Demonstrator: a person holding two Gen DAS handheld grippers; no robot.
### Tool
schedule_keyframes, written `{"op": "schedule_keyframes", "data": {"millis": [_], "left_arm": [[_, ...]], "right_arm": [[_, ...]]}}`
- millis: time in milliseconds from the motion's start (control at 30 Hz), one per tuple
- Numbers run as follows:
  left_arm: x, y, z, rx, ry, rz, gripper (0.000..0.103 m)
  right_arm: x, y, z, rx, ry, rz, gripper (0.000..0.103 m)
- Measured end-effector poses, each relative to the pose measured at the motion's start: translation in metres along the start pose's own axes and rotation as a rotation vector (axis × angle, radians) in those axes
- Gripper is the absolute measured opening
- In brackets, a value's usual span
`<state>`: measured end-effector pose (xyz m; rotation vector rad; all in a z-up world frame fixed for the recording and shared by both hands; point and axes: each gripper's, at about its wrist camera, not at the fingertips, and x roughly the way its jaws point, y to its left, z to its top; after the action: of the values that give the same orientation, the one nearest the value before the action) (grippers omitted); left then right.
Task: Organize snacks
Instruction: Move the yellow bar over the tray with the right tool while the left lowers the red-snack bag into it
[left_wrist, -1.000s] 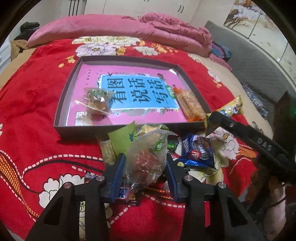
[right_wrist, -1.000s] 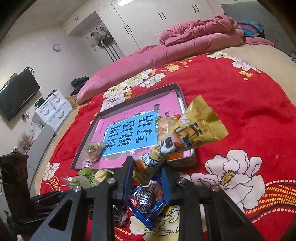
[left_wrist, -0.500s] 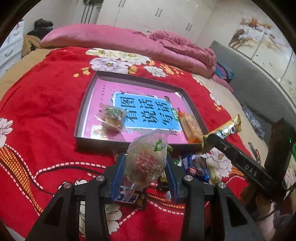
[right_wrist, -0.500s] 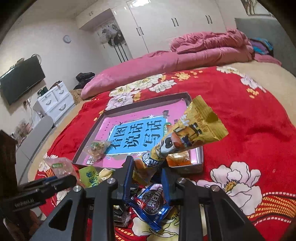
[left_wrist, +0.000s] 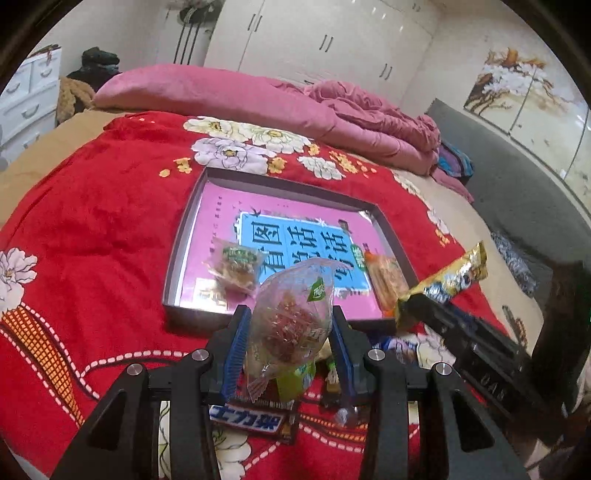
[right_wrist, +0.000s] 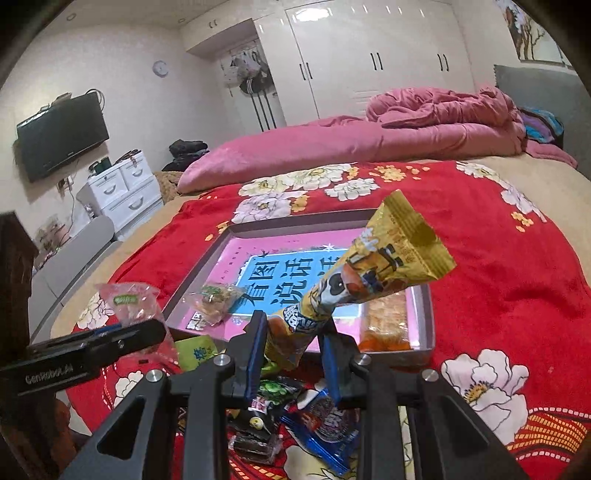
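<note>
My left gripper clamps a clear crinkly snack bag, my right gripper a yellow foil packet; two snacks lie in the shallow grey tray, several loose wrappers remain on the bed.

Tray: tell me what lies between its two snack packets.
Left wrist view: only the tray's pink-and-blue printed liner lies between the clear packet and orange packet.
</note>
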<state>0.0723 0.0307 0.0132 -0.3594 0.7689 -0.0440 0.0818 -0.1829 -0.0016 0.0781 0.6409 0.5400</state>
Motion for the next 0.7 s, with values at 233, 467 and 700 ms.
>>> {"op": "schedule_keyframes", "data": {"millis": [233, 467, 700], "left_arm": [[0.01, 0.001, 0.004, -0.012, 0.019, -0.001, 0.043], [0.02, 0.003, 0.01, -0.022, 0.019, -0.012, 0.043], [0.027, 0.005, 0.015, -0.046, 0.015, -0.015, 0.043]], "right_arm": [[0.004, 0.003, 0.002, -0.005, 0.001, 0.0, 0.029], [0.008, -0.004, 0.004, 0.025, 0.007, -0.007, 0.029], [0.012, -0.014, 0.007, 0.056, 0.008, -0.012, 0.029]]}}
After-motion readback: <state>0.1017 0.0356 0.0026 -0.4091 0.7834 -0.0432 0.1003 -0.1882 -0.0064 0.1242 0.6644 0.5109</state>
